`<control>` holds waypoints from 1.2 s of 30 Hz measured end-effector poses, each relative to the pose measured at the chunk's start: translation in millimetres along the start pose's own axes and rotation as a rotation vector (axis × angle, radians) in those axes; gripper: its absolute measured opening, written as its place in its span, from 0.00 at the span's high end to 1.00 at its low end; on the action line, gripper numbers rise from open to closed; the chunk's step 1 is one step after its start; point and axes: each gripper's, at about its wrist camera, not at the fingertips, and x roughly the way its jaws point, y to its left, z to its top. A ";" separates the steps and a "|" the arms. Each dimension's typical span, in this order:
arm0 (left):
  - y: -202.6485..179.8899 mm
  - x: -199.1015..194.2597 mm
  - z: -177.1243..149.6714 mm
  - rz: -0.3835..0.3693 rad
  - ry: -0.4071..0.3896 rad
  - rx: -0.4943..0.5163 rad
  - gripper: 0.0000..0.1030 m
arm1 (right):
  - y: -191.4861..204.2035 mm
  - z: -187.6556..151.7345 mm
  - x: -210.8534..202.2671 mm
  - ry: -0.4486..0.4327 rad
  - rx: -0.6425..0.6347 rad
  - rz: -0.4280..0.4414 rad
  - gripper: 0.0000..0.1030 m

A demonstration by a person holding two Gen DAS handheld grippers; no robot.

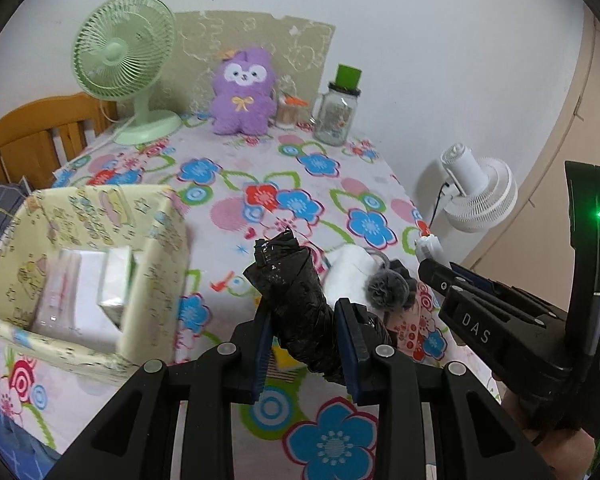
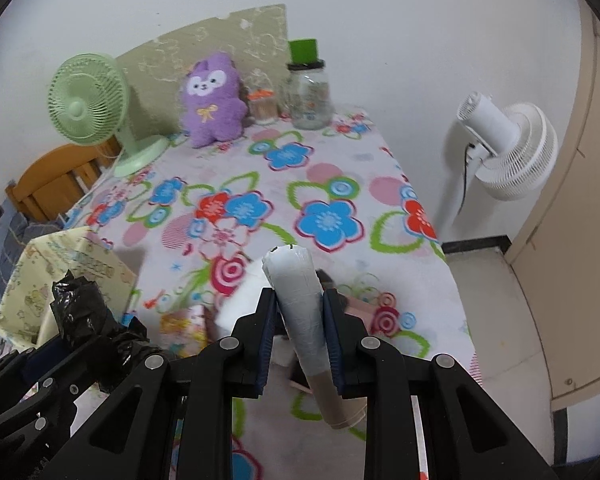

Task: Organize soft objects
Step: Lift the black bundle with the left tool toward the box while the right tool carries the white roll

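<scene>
**Two rolls held above a flowered table**

The left gripper (image 1: 302, 334) is clamped on a roll of black plastic bags (image 1: 292, 300), its blue-padded fingers (image 1: 350, 344) pressing both sides of the crinkled roll, which is lifted above the front part of the table (image 1: 320, 184) and points up and away from the camera. The right gripper (image 2: 300, 334) is closed around a white roll (image 2: 300, 304) wrapped in clear film, with a brown cardboard core showing at its near end; this roll too is held above the table, tilted slightly left at the top. In the left wrist view the right gripper sits just to the right of the left one.

On the floral tablecloth, behind the black roll, lie a white soft object (image 1: 350, 276) and a grey pompom (image 1: 387, 290), touching each other. At the table's left stands a pale yellow patterned fabric box (image 1: 156, 240) with its top open; inside it are white packets (image 1: 88, 280), blurred in this view. A small colourful packet (image 2: 184, 326) lies on the cloth between the box and the white roll.

Along the far edge of the table, against the wall, stand a green desk fan (image 1: 120, 60), a purple plush toy (image 1: 242, 92), a small jar with an orange lid (image 2: 262, 106) and a glass jar with a green cap (image 1: 338, 108). A white floor fan (image 2: 508, 144) stands on the floor to the right of the table
</scene>
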 end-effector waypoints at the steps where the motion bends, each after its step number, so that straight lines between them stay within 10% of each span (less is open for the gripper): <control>1: 2.7 -2.8 1.3 0.003 -0.007 -0.003 0.71 | 4.3 1.2 -1.6 -0.004 -0.006 0.003 0.74; 36: 142.3 -59.4 19.6 0.204 -0.150 -0.169 0.70 | 190.4 33.4 -5.5 -0.048 -0.260 0.191 0.74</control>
